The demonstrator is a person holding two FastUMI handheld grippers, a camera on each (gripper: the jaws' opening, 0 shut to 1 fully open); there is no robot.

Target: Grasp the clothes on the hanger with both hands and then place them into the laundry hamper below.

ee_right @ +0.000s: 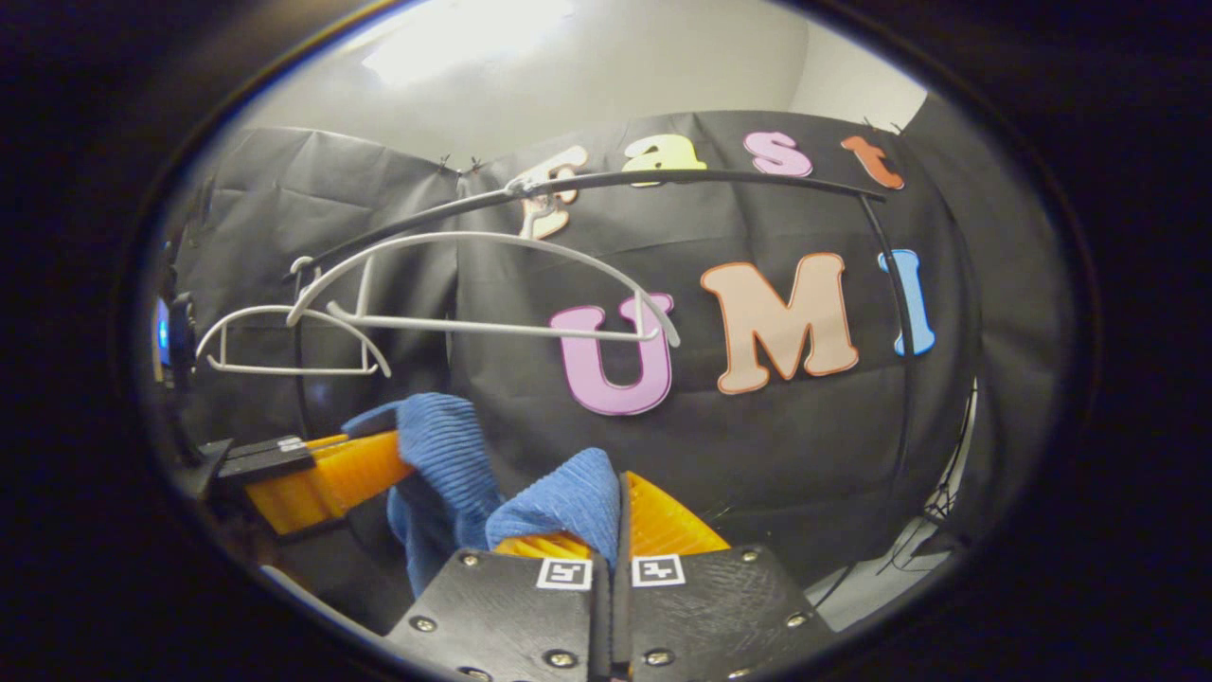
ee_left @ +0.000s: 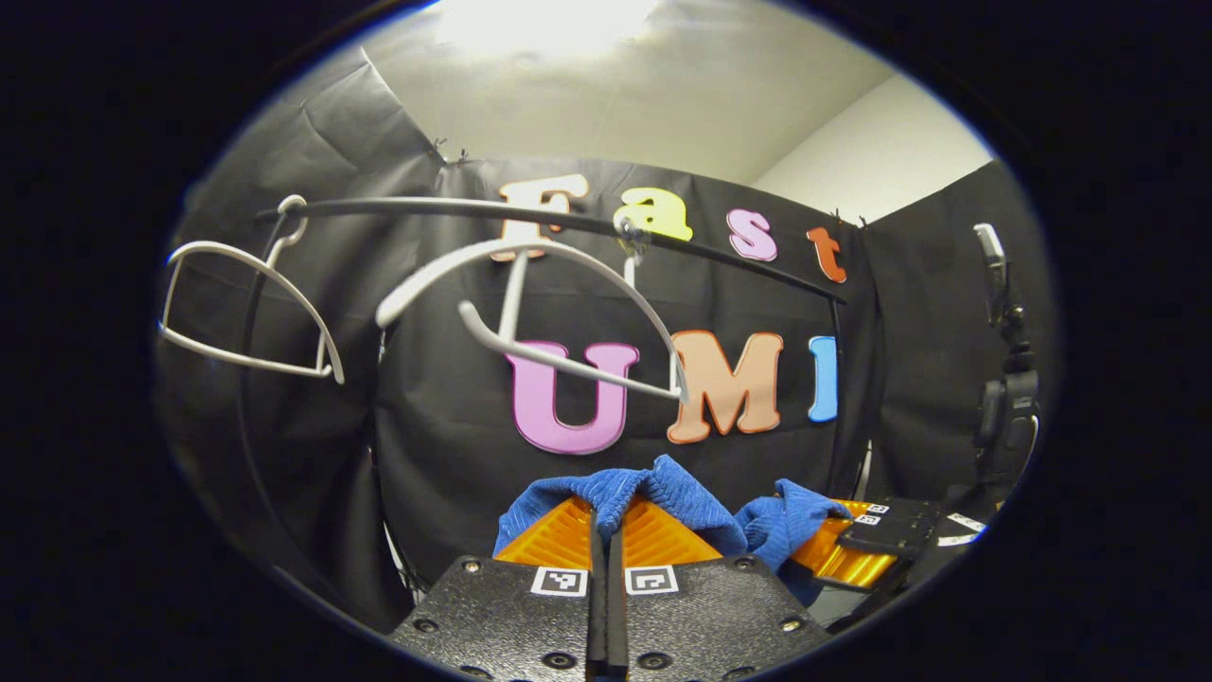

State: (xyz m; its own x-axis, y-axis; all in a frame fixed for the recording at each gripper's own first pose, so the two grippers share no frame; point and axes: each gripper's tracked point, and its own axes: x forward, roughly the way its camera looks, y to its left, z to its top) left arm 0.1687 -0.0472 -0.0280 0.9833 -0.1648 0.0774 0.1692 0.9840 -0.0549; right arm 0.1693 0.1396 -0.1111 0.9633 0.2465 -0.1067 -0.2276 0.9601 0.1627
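A black garment rail (ee_left: pixel 568 220) is seen arching across the booth, and two bare white hangers are hung from it: the nearer hanger (ee_left: pixel 559 313) close in front and the farther hanger (ee_left: pixel 246 308) off to the side, nothing being draped on either. Below them the blue ribbed garment (ee_left: pixel 663 502) is carried between the two tools — it is off its hanger and held up in the air, bunched over the fingertips. The left gripper (ee_left: pixel 606 530) is closed almost completely, a fold of the cloth being pinched between its fingers; the right gripper (ee_right: pixel 615 526) is likewise nearly shut, with another fold of the same garment clamped at its tips. In the right gripper view the cloth is seen stretched across to the other tool. The lifting-off step is judged complete, and the transfer to the hamper is in hand. The hamper itself is not to be made out here; a joint lowering is called for next, both grips being kept closed until the cloth is over the opening.
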